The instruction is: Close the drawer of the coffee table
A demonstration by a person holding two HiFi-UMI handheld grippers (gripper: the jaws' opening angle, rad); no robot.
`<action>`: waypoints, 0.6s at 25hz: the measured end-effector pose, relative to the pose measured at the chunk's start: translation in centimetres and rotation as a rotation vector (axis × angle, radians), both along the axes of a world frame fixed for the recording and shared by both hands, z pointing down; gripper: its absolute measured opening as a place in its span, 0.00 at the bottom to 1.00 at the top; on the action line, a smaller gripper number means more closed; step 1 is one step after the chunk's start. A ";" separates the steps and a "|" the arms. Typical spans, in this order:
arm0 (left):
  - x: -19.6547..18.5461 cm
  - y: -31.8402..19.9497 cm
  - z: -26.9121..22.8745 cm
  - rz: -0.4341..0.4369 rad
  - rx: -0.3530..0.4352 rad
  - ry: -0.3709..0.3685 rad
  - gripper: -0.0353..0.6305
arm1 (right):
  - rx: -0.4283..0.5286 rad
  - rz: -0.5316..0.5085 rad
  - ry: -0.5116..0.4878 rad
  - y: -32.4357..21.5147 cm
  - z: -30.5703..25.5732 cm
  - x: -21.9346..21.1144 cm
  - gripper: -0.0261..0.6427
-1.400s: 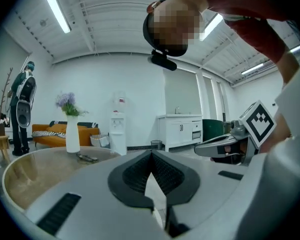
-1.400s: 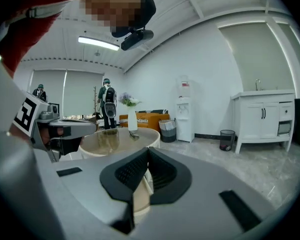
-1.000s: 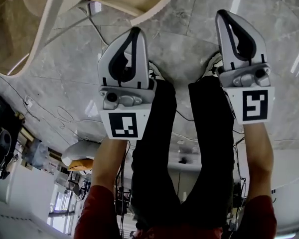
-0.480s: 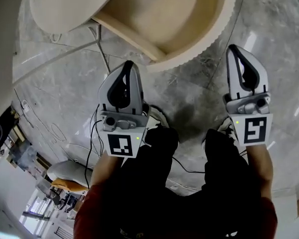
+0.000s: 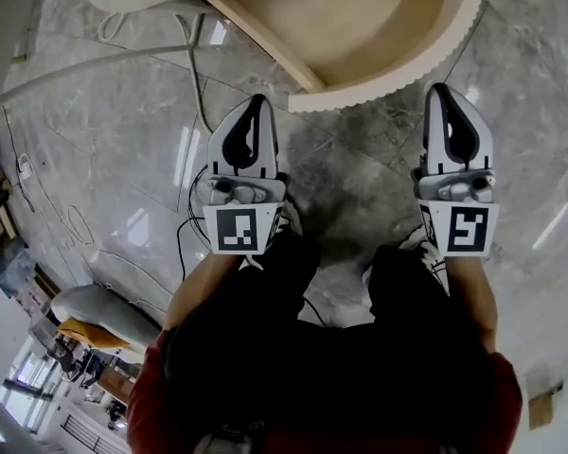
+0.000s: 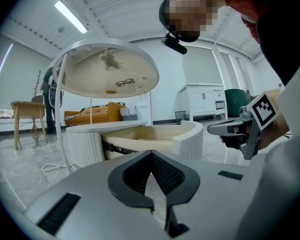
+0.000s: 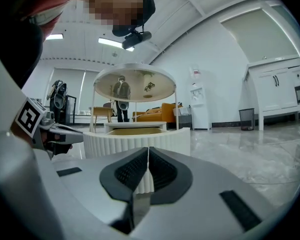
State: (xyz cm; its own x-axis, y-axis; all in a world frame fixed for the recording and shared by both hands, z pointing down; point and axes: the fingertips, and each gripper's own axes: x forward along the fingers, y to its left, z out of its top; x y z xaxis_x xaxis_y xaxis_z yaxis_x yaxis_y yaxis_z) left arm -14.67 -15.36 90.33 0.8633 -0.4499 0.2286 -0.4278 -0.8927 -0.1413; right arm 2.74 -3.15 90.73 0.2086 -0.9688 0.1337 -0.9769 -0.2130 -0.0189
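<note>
Fingers (image 6: 134, 176) of grey left gripper (image 5: 256, 104) pressed together, empty, over grey marble floor (image 5: 123, 112). Cream ribbed-front drawer (image 5: 388, 91) of round cream coffee table (image 6: 85, 139) stands pulled out, just ahead. Grey right gripper (image 5: 443, 93): fingers together, empty, clear of drawer.

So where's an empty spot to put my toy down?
The open drawer looks bare inside. The floor right of the right tool is bare too. Left of the left tool a cable crosses the floor, and between the tools the person's legs fill the space.
</note>
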 end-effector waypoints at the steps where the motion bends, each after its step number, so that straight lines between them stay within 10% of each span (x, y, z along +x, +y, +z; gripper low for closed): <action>1: -0.1 -0.1 0.0 -0.013 -0.009 0.004 0.07 | 0.001 -0.011 0.000 -0.1 -0.1 -0.3 0.07; 11: 0.5 -0.3 -1.0 -0.049 -0.045 0.086 0.07 | -0.049 -0.074 -0.011 -0.6 1.3 -1.5 0.09; 15: 0.1 0.0 0.1 -0.019 -0.038 0.051 0.07 | -0.055 -0.129 -0.055 -1.3 2.5 -2.2 0.47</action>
State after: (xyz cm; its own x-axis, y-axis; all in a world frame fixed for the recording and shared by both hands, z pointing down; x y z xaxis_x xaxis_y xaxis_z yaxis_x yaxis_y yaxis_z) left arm -14.57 -15.33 90.44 0.8659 -0.4578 0.2017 -0.4503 -0.8889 -0.0847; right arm 0.57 -4.47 93.27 0.0739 -0.9779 0.1954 -0.9940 -0.0881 -0.0651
